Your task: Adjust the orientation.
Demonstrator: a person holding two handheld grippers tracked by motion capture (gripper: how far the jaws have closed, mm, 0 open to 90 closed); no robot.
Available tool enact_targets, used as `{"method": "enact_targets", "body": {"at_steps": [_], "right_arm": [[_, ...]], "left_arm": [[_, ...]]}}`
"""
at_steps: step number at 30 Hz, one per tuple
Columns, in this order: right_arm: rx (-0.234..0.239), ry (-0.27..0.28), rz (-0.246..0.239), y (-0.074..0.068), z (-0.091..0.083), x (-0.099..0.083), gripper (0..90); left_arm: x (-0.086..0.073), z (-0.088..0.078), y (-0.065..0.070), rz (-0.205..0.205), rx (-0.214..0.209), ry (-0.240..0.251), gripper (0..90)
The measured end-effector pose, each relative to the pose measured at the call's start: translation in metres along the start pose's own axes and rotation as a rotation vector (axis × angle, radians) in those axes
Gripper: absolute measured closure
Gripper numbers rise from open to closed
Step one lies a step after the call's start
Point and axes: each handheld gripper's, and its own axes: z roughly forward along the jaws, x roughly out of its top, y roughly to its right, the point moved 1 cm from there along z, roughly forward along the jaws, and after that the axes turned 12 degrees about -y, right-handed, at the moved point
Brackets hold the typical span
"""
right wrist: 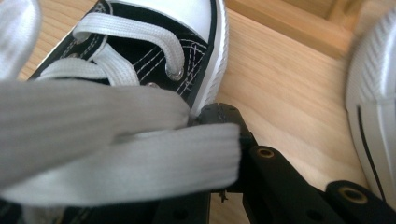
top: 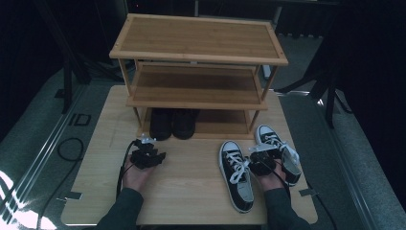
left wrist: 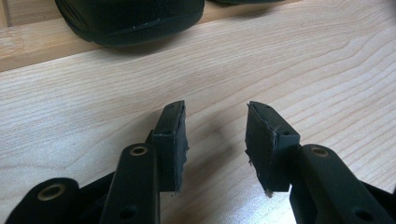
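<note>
My right gripper (top: 262, 162) sits between the two black-and-white sneakers on the table (top: 191, 191), its fingers clenched on the white lace (right wrist: 116, 154) of the left sneaker (top: 236, 176). That shoe lies just to the gripper's left, long axis running from me toward the shoe rack (top: 197, 72), toe at the far end. The right sneaker (top: 280, 153) lies just beside my right hand on the other side, angled a little, close enough to get knocked if I swing outward. My left gripper (top: 146, 154) hovers well apart, fingers (left wrist: 172, 144) released over bare wood, facing the black shoes (top: 173, 123) on the rack's bottom shelf. My guess is the laced sneaker goes to the rack, and the right hand is plainly nearer.
</note>
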Motion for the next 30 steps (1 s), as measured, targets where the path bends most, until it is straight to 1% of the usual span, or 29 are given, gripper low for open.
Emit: {"method": "enact_targets", "body": {"at_steps": [2, 4, 7, 9, 12, 14, 17, 18, 21, 25, 26, 27, 28, 30], "right_arm": [[0.010, -0.005, -0.023, -0.001, 0.002, 0.005, 90.0], [0.042, -0.009, -0.034, 0.000, 0.005, 0.011, 90.0], [0.063, -0.022, -0.064, 0.001, 0.008, 0.018, 90.0], [0.090, -0.031, -0.077, 0.001, 0.009, 0.023, 90.0], [0.119, -0.044, -0.122, -0.003, 0.012, 0.031, 90.0], [0.124, -0.052, -0.151, -0.006, 0.013, 0.035, 90.0], [0.113, -0.058, -0.175, -0.008, 0.011, 0.036, 90.0], [0.116, -0.054, -0.179, -0.008, 0.009, 0.036, 88.8], [0.104, -0.038, -0.178, -0.008, 0.000, 0.034, 86.8], [0.080, -0.022, -0.180, -0.009, -0.019, 0.033, 83.8], [0.080, -0.022, -0.180, -0.009, -0.019, 0.033, 83.8], [0.074, -0.019, -0.181, -0.010, -0.023, 0.033, 83.7], [0.064, -0.017, -0.185, -0.010, -0.032, 0.032, 82.8], [0.062, -0.015, -0.189, -0.011, -0.040, 0.032, 82.6]], "left_arm": [[0.000, 0.000, 0.000, 0.000, 0.000, -0.001, 57.9], [0.000, 0.000, 0.000, 0.000, 0.000, -0.001, 58.0], [0.000, 0.000, 0.000, 0.000, 0.000, 0.000, 58.0], [0.000, 0.001, 0.000, 0.000, -0.001, -0.004, 57.9], [0.000, 0.002, 0.000, 0.007, 0.003, -0.012, 58.0], [0.000, 0.002, 0.000, 0.006, 0.002, -0.011, 58.0], [0.000, 0.002, 0.000, 0.007, 0.009, -0.011, 57.9], [-0.001, 0.002, 0.000, 0.004, 0.008, -0.009, 57.9], [-0.001, 0.002, 0.000, 0.002, 0.006, -0.010, 58.0], [-0.001, 0.003, -0.001, -0.001, -0.005, -0.013, 57.9], [-0.001, 0.003, -0.001, -0.001, -0.005, -0.013, 57.9], [-0.001, 0.003, -0.001, -0.001, -0.004, -0.013, 57.9], [-0.001, 0.003, -0.001, 0.000, -0.003, -0.014, 58.0], [-0.001, 0.003, -0.001, -0.001, -0.003, -0.012, 57.9]]}}
